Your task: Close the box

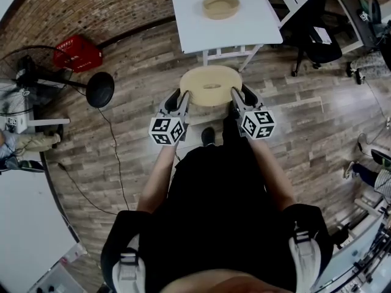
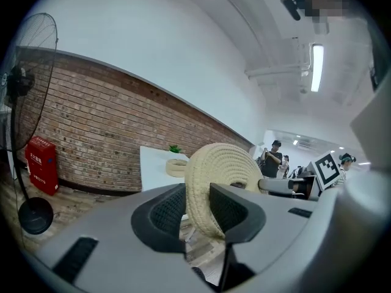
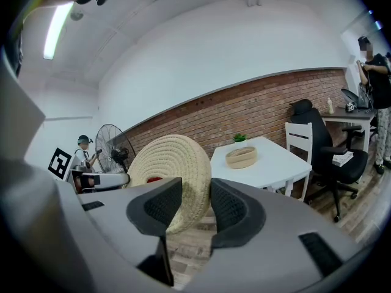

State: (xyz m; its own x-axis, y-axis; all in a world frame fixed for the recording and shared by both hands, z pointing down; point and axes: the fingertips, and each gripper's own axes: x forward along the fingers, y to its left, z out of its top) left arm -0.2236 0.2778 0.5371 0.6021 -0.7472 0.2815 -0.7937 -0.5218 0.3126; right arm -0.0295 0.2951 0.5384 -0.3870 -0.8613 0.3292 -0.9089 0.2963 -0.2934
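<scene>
- Forearms lie nearest in the head view, and beyond them the woven lid [image 1: 211,85] hangs level over the wooden floor [image 1: 122,151], short of the white table [image 1: 189,26].
- The left gripper [image 1: 183,97] has its jaws set wide and clamped across the lid's left rim.
- The right gripper [image 1: 235,94] is also wide, on the opposite rim; contact at one pad is hard to confirm.
- The open woven basket [image 1: 221,6] stands on the table, well apart from the lid.
- The lid looks like coiled rope and is probably light, slightly pliant and rough enough not to slip. Gripping opposite rims should keep it level.
</scene>
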